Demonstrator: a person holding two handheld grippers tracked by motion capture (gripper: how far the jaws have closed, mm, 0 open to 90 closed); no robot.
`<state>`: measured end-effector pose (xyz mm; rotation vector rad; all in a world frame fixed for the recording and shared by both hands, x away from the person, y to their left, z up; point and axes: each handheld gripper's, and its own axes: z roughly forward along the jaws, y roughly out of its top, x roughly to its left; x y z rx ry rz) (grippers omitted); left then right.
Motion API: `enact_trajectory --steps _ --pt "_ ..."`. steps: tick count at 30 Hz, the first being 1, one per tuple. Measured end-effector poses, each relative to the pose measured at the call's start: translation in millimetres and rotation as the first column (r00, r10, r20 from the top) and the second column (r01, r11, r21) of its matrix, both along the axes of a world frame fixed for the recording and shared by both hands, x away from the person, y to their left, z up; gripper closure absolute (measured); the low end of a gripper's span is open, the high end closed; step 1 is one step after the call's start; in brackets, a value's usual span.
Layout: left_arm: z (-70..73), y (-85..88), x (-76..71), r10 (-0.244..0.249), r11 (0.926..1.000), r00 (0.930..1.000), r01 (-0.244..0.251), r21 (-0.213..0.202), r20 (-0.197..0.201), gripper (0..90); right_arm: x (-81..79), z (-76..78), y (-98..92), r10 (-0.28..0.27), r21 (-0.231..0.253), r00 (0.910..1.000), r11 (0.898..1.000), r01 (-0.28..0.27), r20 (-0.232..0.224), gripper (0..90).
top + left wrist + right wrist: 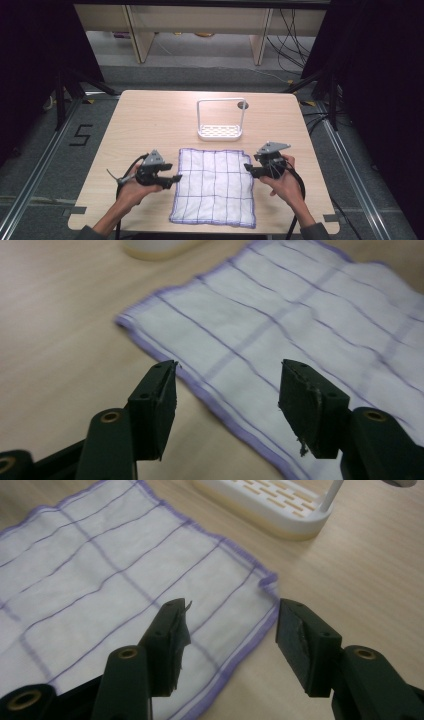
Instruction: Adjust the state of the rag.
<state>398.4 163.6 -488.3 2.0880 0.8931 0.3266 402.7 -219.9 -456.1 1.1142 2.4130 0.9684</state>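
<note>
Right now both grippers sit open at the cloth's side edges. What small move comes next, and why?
Probably lower both onto the edges and close. The cloth lies flat, the left gripper and right gripper stand open above its purple hems, gripping nothing, and the rack waits behind.

White rack [220, 131] on wooden table [145, 125]

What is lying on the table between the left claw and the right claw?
The white cloth with purple lines lies flat between the left claw and the right claw, as the high view shows. Both claws are open, holding nothing.
</note>
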Motion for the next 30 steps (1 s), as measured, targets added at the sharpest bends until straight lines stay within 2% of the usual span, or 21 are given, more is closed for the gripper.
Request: enact_trajectory --steps 1,2,3,4,5,6,7,8,9,10,12,15,18,19,21,23,24,27,29,30 --pt "-1.2 -1.1 8.9 0.013 0.9998 0.9999 -0.013 0.015 0.002 38.1 8.0 -0.1 1.5 -0.002 -0.002 1.0 1.0 0.002 0.005 46.6" --pt "-1.2 -1.1 8.9 0.013 0.9998 0.9999 -0.013 0.015 0.002 37.9 8.0 -0.1 1.5 -0.002 -0.002 1.0 1.0 0.002 0.005 46.6" --pt "-3.4 -3.2 24.5 0.029 0.9996 0.9994 -0.029 0.004 -0.02 37.8 20.7 -0.8 4.8 -0.009 -0.005 0.9999 1.0 0.009 0.008 47.3" --pt "-3.6 -4.0 29.6 0.034 0.9993 0.9991 -0.033 0.014 -0.024 37.8 26.1 -2.4 6.4 -0.004 -0.004 0.9999 1.0 0.004 0.011 47.8" --pt "-5.0 -5.7 36.8 0.048 0.9988 0.9987 -0.048 0.013 -0.018 37.6 29.0 -3.3 7.6 -0.013 -0.002 0.9999 1.0 0.013 0.004 48.7" --pt "-5.0 -5.7 36.8 0.048 0.9988 0.9987 -0.048 0.013 -0.018 37.6 29.0 -3.3 7.6 -0.013 -0.002 0.9999 1.0 0.013 0.004 48.7" --pt "-7.2 -8.3 47.1 0.051 0.9985 0.9986 -0.05 0.023 -0.017 37.3 36.6 -7.9 10.6 -0.006 -0.025 1.0 1.0 0.006 0.0 49.2" --pt "-8.4 -10.2 51.4 0.05 0.9984 0.9986 -0.049 0.029 -0.016 36.9 39.0 -10.4 12.0 -0.007 -0.037 1.0 0.999 0.007 0.002 49.8" --pt "-9.9 -11.9 55.2 0.053 0.998 0.9986 -0.053 0.034 0.001 36.9 41.5 -11.7 12.4 -0.009 -0.054 0.9999 0.998 0.009 -0.005 50.3" --pt "-10.6 -13.3 58.9 0.05 0.9984 0.9987 -0.05 0.028 -0.007 36.9 43.8 -14.5 13.4 -0.012 -0.061 0.9998 0.998 0.011 -0.014 50.3" --pt "-11.9 -16.3 64.5 0.047 0.9989 0.9989 -0.047 0.011 -0.01 37.0 47.6 -20.2 15.8 -0.021 -0.067 0.9996 0.998 0.019 -0.019 51.3" --pt "-13.5 -19.3 69.1 0.039 0.9979 0.9992 -0.04 0.051 0.013 37.5 54.2 -26.4 18.4 -0.007 -0.084 0.9993 0.996 0.004 -0.036 51.4" --pt "-16.6 -22.9 70.9 0.04 0.9975 0.9992 -0.04 0.057 0.009 38.2 61.7 -31.7 20.9 -0.007 -0.108 0.9992 0.994 0.003 -0.04 53.9" --pt "-19.9 -25.6 73.7 0.024 0.9971 0.9997 -0.024 0.072 0.008 38.6 63.7 -33.8 22.1 -0.016 -0.099 0.9991 0.995 0.012 -0.039 55.1" --pt "-22.4 -27.2 77.2 0.015 0.9968 0.9999 -0.015 0.078 0.008 39.0 67.2 -34.3 22.4 -0.01 -0.111 0.9983 0.994 0.004 -0.057 59.5" --pt "-24.4 -28.9 80.1 0.007 0.9948 0.9998 -0.008 0.101 0.016 42.4 70.0 -38.3 23.5 -0.012 -0.098 0.9991 0.995 0.008 -0.041 64.4" --pt "-24.9 -29.4 80.6 -0.006 0.994 0.9999 0.004 0.109 0.011 44.3 70.4 -37.6 23.1 -0.013 -0.101 0.9981 0.995 0.007 -0.06 67.0" --pt "-25.9 -29.9 80.7 -0.034 0.9946 0.9994 0.034 0.098 -0.005 54.9 72.7 -39.1 20.7 0.002 -0.108 0.9978 0.994 -0.009 -0.066 75.3" --pt "-26.2 -29.9 80.3 -0.049 0.9959 0.9986 0.051 0.076 -0.019 63.9 73.3 -40.1 18.9 0.007 -0.101 0.9984 0.995 -0.012 -0.056 80.8" --pt "-26.2 -29.9 80.3 -0.049 0.9959 0.9986 0.051 0.076 -0.019 68.5 73.3 -40.1 18.9 0.007 -0.101 0.9984 0.995 -0.012 -0.056 80.8"
